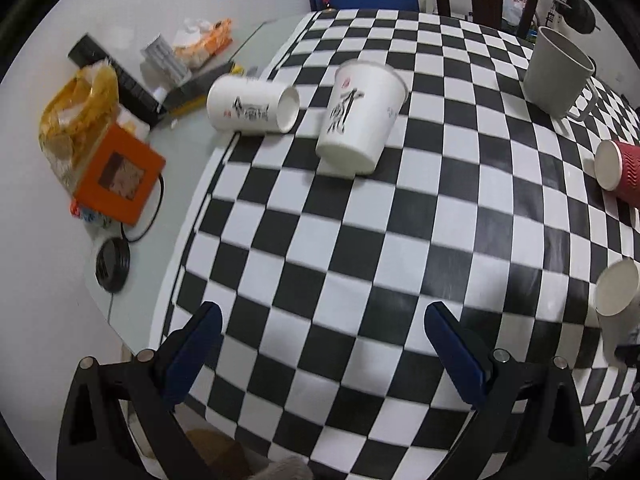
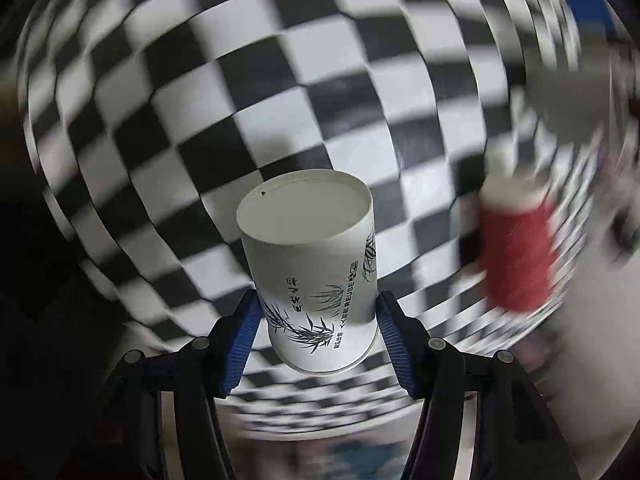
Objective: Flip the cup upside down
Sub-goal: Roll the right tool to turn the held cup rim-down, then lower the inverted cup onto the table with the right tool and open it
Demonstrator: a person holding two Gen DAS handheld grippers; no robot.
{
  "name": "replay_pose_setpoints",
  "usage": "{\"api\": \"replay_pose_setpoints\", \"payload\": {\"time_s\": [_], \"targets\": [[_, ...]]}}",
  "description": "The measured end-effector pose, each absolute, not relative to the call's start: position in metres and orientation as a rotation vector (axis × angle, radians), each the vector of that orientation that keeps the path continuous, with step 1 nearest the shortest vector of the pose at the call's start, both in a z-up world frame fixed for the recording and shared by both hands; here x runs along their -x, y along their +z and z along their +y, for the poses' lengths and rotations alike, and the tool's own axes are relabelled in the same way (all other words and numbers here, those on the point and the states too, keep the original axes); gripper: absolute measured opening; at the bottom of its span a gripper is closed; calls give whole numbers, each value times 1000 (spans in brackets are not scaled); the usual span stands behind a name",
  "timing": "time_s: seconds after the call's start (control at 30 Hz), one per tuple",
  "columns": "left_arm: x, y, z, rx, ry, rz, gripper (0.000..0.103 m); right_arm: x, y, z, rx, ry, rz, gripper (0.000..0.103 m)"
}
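Your right gripper (image 2: 318, 316) clamping the paper cup (image 2: 312, 268) above the checkered cloth (image 2: 280, 80), closed base facing away, contents unseen, your left gripper (image 1: 320, 344) spread wide, holding nothing, red cup (image 2: 516, 248) right of the paper cup

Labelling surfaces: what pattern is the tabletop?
Black-and-white checkerboard tabletop, sharpest in the left wrist view.

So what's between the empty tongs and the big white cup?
Nothing but bare checkered cloth. The left wrist view shows the open left tongs with empty squares all the way to the white cup.
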State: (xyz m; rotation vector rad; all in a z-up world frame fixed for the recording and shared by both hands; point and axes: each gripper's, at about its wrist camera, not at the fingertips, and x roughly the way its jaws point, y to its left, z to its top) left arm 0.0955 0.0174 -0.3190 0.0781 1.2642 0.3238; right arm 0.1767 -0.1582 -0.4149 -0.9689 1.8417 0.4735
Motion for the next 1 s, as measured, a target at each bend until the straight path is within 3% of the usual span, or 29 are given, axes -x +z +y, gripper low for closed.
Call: {"api": "replay_pose_setpoints", "payload": {"time_s": [0.3, 0.4, 0.5, 0.7, 0.8, 0.83, 1.0], "targets": [[-117, -322, 0, -82, 245, 1263, 103, -210, -446, -211, 356, 258, 2141, 64], [-121, -328, -1, -54, 232, 1278, 103, -216, -448, -216, 287, 243, 2165, 65], [-123, -332, 0, -24, 224, 1290, 103, -221, -446, -218, 315, 213, 2156, 80], [-126, -342, 2, -12, 201, 1324, 103, -230, -435, -198, 326, 238, 2075, 81], [-126, -341, 1, -23, 201, 1326, 103, -235, -436, -193, 342, 234, 2045, 72], [-126, -341, 1, -24, 201, 1326, 103, -236, -435, -193, 349, 225, 2038, 57], [-129, -340, 3, -7, 198, 1340, 103, -242, -415, -200, 255, 197, 1939, 58]]}}
